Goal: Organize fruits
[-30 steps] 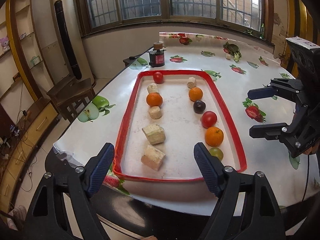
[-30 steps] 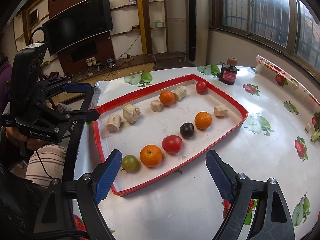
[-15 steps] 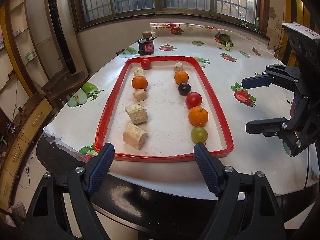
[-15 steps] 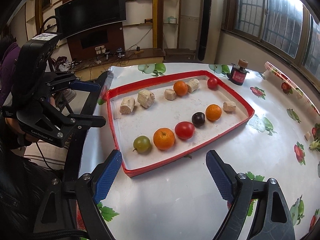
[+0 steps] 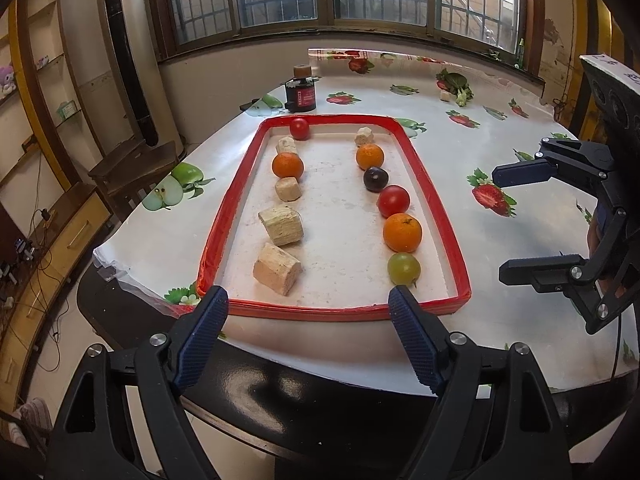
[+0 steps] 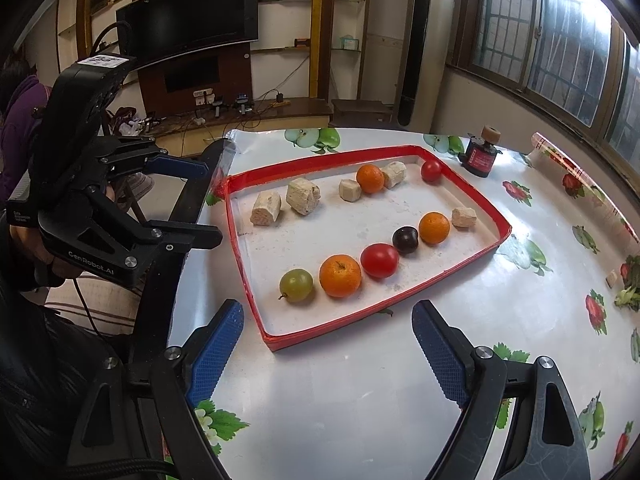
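Observation:
A red-rimmed tray [image 5: 232,200] lies on the table with two rows of items. The right row holds a green grape [image 5: 404,268], an orange [image 5: 402,232], a red tomato [image 5: 394,201], a dark plum [image 5: 375,179], a second orange [image 5: 369,156] and a beige chunk [image 5: 364,135]. The left row mixes several beige chunks [image 5: 277,269] with an orange [image 5: 287,165] and a small tomato [image 5: 299,128]. My left gripper [image 5: 306,308] hangs open and empty before the tray's near rim. My right gripper [image 6: 328,320] stands open and empty at the tray's corner, close to the grape [image 6: 296,285].
A dark bottle with a cork [image 5: 300,94] stands just beyond the tray. Leafy greens [image 5: 456,86] lie at the far right of the fruit-print tablecloth. A wooden chair [image 5: 132,164] is left of the table. The person's sleeve [image 6: 20,116] shows behind the left gripper [image 6: 204,200].
Both grippers have drawn back a little from the tray, and the right one has rolled slightly. Both stay open and empty. The items in the tray have not moved.

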Tool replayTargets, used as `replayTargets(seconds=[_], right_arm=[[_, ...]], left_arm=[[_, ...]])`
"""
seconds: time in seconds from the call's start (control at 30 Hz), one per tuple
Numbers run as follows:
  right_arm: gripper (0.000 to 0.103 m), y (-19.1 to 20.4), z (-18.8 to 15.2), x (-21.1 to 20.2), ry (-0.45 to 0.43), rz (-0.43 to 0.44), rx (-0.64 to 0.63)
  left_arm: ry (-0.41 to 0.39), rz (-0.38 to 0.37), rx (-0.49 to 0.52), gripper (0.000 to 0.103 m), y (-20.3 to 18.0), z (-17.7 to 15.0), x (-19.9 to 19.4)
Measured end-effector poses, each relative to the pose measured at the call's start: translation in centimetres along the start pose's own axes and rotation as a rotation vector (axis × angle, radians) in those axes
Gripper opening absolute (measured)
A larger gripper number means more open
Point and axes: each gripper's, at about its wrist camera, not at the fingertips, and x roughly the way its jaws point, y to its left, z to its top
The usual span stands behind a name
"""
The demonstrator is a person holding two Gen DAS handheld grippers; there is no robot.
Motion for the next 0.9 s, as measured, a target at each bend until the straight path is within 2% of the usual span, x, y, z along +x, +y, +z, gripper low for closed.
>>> replayTargets(seconds=[0.9], right_arm=[[0.088,1.04,-0.56,0.22,0.013,-0.008,-0.013]], left_arm=[[-0.017,0.008,0.008,0.083,-0.11,0.12,-0.58]])
